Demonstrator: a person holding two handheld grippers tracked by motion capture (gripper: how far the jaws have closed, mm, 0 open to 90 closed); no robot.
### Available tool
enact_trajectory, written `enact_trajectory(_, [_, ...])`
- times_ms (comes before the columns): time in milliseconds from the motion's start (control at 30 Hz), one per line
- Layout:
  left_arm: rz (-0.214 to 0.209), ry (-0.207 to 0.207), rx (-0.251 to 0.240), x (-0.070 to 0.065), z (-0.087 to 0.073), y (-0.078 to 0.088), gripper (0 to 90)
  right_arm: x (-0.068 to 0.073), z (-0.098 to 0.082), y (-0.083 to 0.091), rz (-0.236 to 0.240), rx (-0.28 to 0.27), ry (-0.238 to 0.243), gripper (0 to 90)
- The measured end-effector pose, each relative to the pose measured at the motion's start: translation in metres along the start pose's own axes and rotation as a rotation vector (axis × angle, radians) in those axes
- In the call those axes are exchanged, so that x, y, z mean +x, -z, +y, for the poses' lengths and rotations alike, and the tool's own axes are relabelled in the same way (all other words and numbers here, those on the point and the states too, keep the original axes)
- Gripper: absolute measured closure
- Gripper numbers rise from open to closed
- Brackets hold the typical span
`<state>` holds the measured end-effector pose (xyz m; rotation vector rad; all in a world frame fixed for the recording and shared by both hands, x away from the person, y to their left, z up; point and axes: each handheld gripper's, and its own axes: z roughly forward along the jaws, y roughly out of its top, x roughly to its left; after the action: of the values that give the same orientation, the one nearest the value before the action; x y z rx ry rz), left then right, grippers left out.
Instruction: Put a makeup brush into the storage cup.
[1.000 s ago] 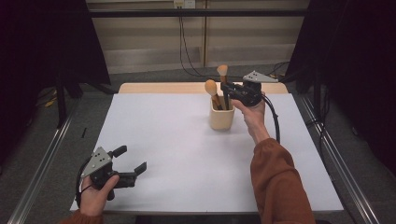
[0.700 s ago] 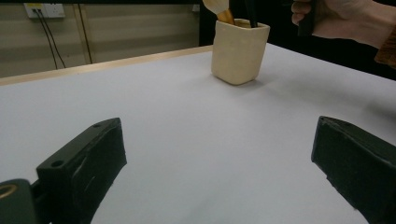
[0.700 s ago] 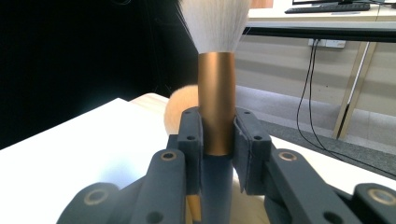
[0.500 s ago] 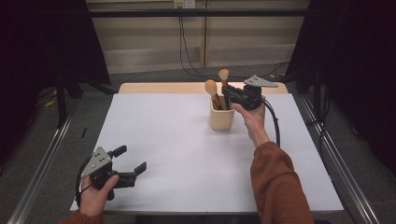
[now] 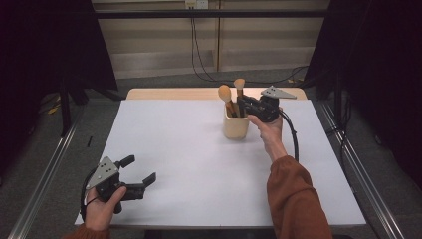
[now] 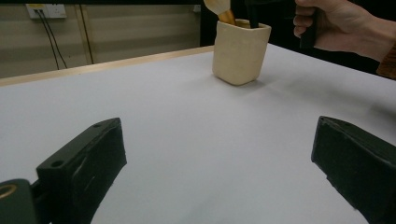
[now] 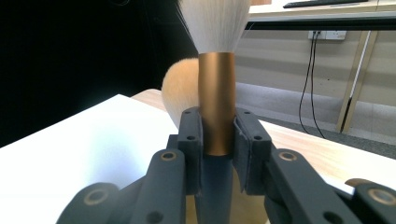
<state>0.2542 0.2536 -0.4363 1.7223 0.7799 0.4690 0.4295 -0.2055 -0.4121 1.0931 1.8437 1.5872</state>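
A cream cup (image 5: 235,127) stands on the white table (image 5: 199,164), right of its middle and toward the back. My right gripper (image 5: 244,105) is level with the cup's rim from the right and is shut on a makeup brush (image 5: 239,85) that stands upright in the cup. In the right gripper view the pads clamp the brush's copper ferrule (image 7: 216,107), white bristles above. A second, tan-headed brush (image 5: 225,93) leans in the cup. My left gripper (image 5: 138,171) rests open at the near left corner, nothing between its jaws. The cup (image 6: 240,51) shows far ahead of it.
A wooden strip (image 5: 169,93) edges the table's far side. Cables (image 5: 199,59) run along the floor and wall behind. Metal rails (image 5: 45,184) flank the table on both sides, with dark curtains beyond.
The right gripper has sunk a little with the brush, so the brush head sits lower over the cup. The left gripper has not moved.
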Motion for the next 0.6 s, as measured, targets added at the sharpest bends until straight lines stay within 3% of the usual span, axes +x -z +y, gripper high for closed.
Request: enact_trajectory(600, [0.001,0.001,0.0,-0.0002,0.0001,-0.0001,2.8,0.0003,-0.0083,0.0031,0.004,0.024,0.004,74.6])
